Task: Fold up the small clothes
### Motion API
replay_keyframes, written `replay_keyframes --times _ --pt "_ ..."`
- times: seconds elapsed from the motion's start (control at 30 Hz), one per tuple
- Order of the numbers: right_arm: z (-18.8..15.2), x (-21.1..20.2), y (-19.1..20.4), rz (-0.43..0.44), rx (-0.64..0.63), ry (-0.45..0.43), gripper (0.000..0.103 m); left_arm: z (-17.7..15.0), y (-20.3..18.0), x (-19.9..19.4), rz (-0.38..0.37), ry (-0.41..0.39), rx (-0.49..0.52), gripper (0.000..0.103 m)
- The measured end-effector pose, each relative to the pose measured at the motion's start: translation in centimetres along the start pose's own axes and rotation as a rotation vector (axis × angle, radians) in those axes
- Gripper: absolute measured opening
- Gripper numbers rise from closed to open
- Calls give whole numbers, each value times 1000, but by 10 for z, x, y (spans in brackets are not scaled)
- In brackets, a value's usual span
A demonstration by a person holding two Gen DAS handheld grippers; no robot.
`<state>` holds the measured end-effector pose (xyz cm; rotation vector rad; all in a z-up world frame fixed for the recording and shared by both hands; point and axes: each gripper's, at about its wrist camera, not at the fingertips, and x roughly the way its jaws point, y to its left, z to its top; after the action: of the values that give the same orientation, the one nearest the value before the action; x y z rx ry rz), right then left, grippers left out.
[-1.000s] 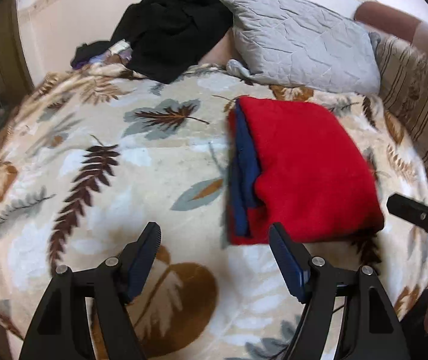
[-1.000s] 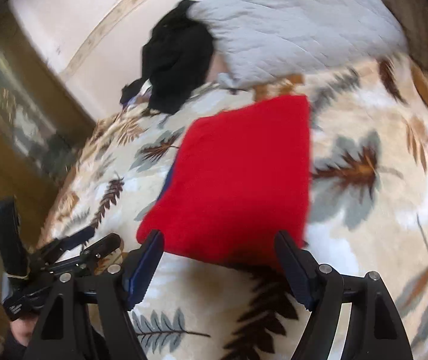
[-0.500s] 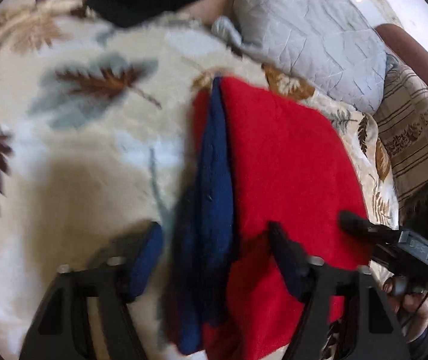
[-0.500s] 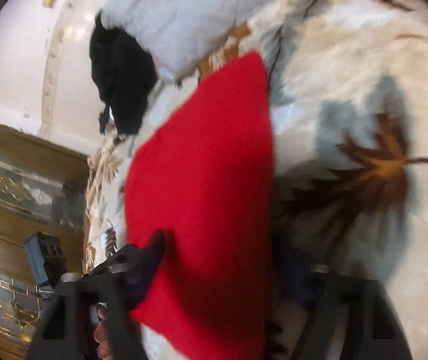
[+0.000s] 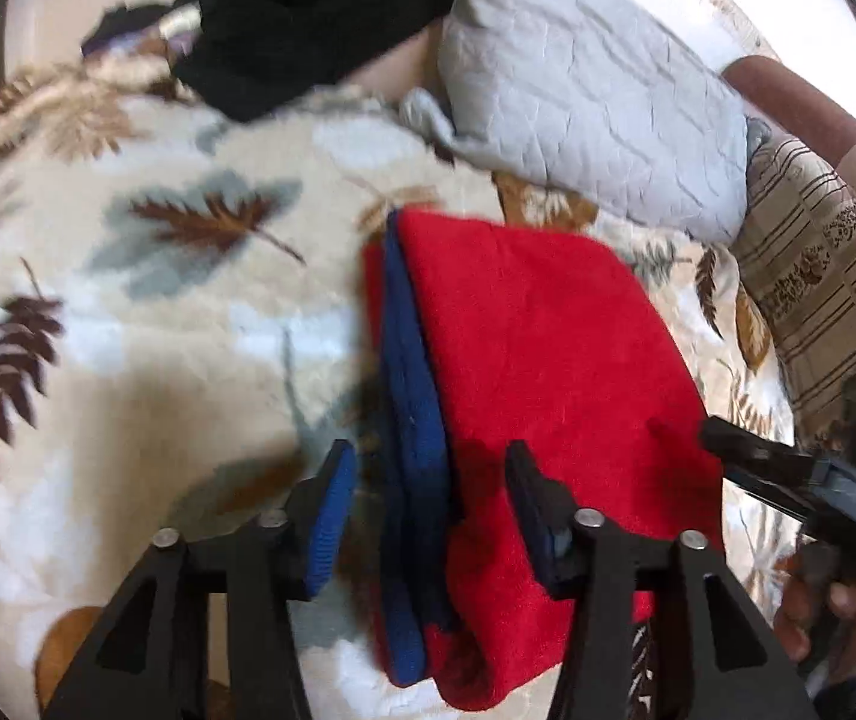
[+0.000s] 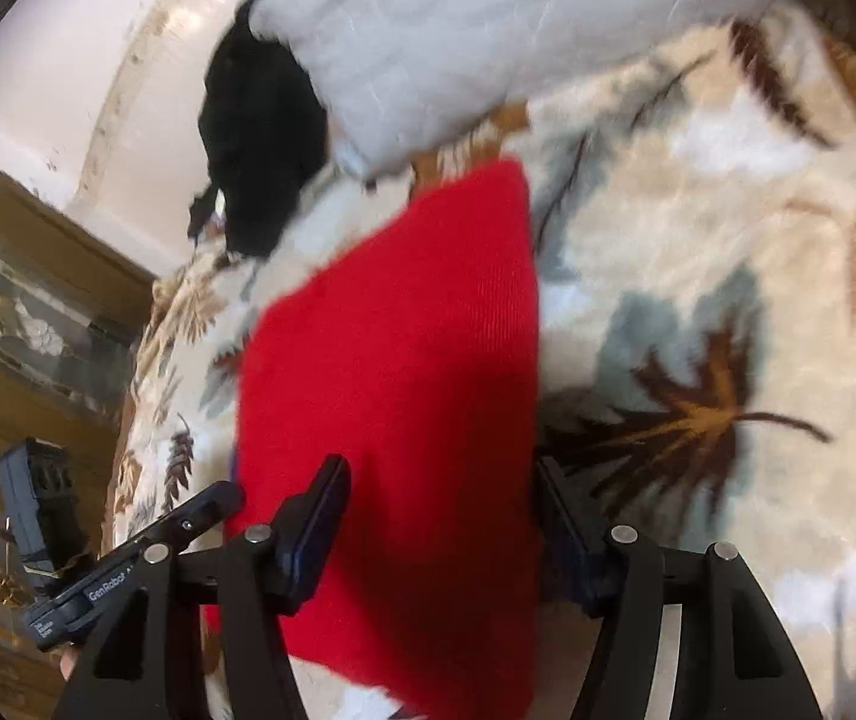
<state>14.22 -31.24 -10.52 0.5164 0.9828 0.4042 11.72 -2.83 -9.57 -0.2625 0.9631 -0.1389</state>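
A folded red garment (image 5: 548,372) with a blue inner layer (image 5: 410,420) lies on the leaf-patterned blanket (image 5: 146,360). My left gripper (image 5: 428,510) is open, its jaws straddling the garment's left, blue-edged near corner. My right gripper (image 6: 440,516) is open, its jaws straddling the right near corner of the red garment (image 6: 398,372). The right gripper's finger also shows at the right of the left wrist view (image 5: 788,480), beside the garment's right edge. The left gripper shows at the lower left of the right wrist view (image 6: 146,552).
A grey quilted pillow (image 5: 596,84) and a black clothes pile (image 5: 308,18) lie at the head of the bed. A striped cushion (image 5: 818,276) is at the right. A wooden, glass-fronted cabinet (image 6: 20,348) stands left of the bed.
Both grippers have moved forward from in front of the garment onto its near corners, and their jaws have narrowed somewhat. The garment lies in the same place.
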Motion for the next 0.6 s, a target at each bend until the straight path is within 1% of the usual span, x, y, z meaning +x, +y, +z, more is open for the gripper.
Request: replay_keyframes --times 0.03,0.07,0.1,0.13,0.17,0.2,0.23,0.27,0.3,0.33,0.37,0.4,0.43,0.47,0.53,0.6 --pt "-4 -3 3 1 -2 -15 71 -3 -4 7 43 14 33 55" --pt "-7 1 4 -11 -11 -6 73 -5 -4 21 78 58 58 48" --pt "-11 15 3 -65 -43 61 73 -6 1 34 62 90 55 41" --pt "-16 31 0 -92 -39 142 71 -5 3 34 66 83 44 40" --pt "-19 34 -8 -84 -10 161 71 -2 1 29 74 80 40 38" --pt "-22 29 -7 -76 1 142 71 1 -4 17 76 65 47 36" --pt "-27 15 2 -85 -31 88 71 0 -7 4 82 35 66 36" --pt "-31 4 9 -111 -57 42 71 -2 -11 -5 104 8 94 38" --pt "-35 -4 14 -130 -70 15 72 -5 -13 -13 134 -6 117 48" --pt "-42 -15 23 -146 -89 -25 74 -10 -15 -20 148 -15 125 62" --pt "-50 -23 33 -155 -116 -54 76 -15 -15 -27 152 -29 124 67" --pt "-58 -31 44 -168 -151 -70 79 -18 -16 -33 156 -43 123 71" --pt "-67 -38 53 -187 -191 -85 79 -24 -18 -43 165 -64 130 71" --pt "-72 -40 58 -200 -216 -98 79 -25 -18 -48 170 -72 137 72" --pt "-90 -50 74 -227 -283 -127 81 -35 -20 -60 181 -82 137 77" --pt "-102 -56 82 -250 -315 -147 82 -41 -19 -70 177 -92 138 79"
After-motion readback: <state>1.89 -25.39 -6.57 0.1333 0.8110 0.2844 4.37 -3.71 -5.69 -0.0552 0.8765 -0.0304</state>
